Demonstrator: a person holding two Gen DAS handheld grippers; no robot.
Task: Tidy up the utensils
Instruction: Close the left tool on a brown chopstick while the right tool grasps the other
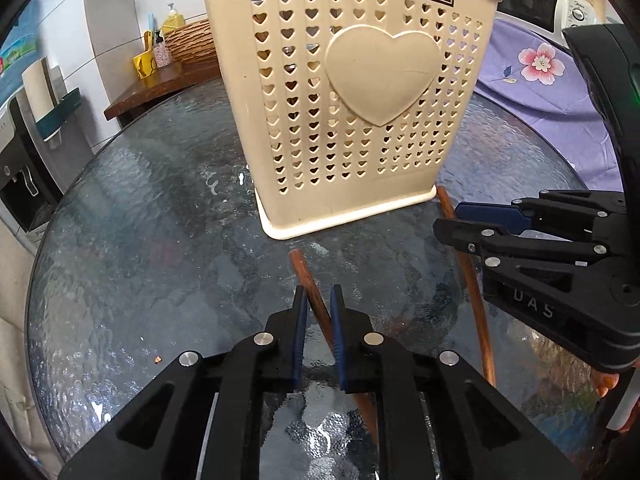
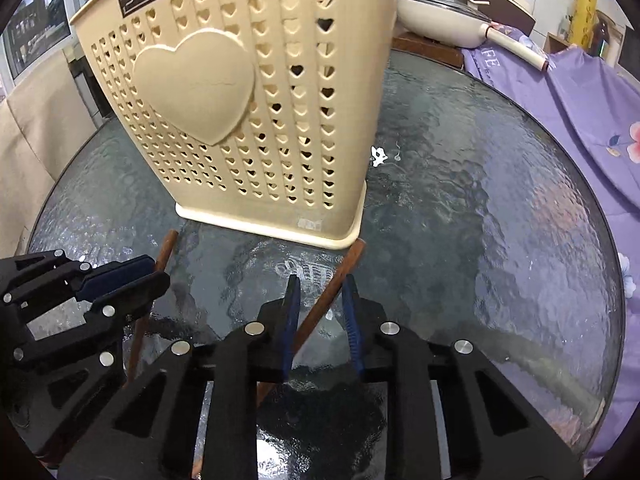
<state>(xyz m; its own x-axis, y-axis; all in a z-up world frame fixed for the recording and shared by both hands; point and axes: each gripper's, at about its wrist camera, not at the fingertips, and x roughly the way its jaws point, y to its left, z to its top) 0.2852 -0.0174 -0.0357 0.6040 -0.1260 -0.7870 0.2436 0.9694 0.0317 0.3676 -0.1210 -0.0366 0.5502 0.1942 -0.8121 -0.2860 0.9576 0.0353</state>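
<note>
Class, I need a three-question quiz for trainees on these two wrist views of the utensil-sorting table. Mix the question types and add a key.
1. True or false: the cream holder lies on its side on the glass table.
2. How many brown chopsticks lie on the table? A) one B) two C) four
3. Fill in: the left gripper has its pads around the left ______.

Key
1. False: it stands upright.
2. B: the left chopstick sits between the left gripper's pads, and the right chopstick between those of the right gripper, whose pads show a gap.
3. chopstick
</note>
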